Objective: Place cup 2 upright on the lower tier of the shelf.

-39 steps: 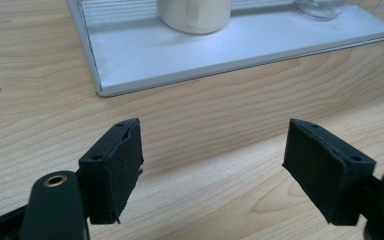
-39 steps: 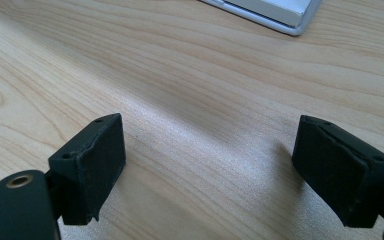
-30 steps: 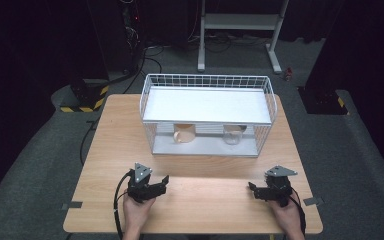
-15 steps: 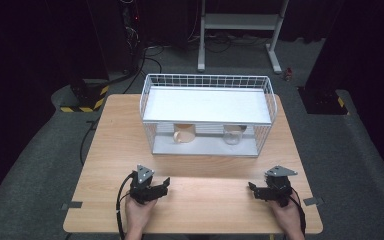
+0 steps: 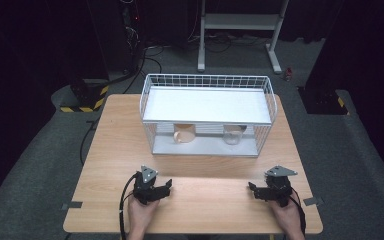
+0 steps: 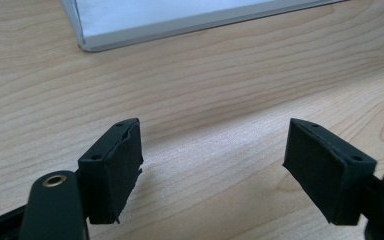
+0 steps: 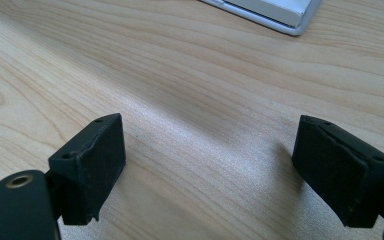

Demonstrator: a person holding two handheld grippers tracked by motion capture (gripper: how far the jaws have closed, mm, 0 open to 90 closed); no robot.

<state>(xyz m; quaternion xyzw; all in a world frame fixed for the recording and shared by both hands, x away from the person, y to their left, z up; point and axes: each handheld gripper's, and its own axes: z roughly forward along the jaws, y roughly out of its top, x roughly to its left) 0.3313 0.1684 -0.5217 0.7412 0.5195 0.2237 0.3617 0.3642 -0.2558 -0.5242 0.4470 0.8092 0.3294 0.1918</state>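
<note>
Wooden table (image 5: 200, 175) bears both grippers, left gripper (image 5: 166, 186) and right gripper (image 5: 252, 188), jaws apart, empty, well short of the wire rack (image 5: 207, 114).

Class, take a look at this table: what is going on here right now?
A person sits at a wooden table with the left gripper and the right gripper resting near its front edge, jaws open and holding nothing. Farther back stands a white wire rack with a shelf on top. Beneath that shelf are a tan cup and a clear glass. Neither gripper touches the rack or the cups.
</note>
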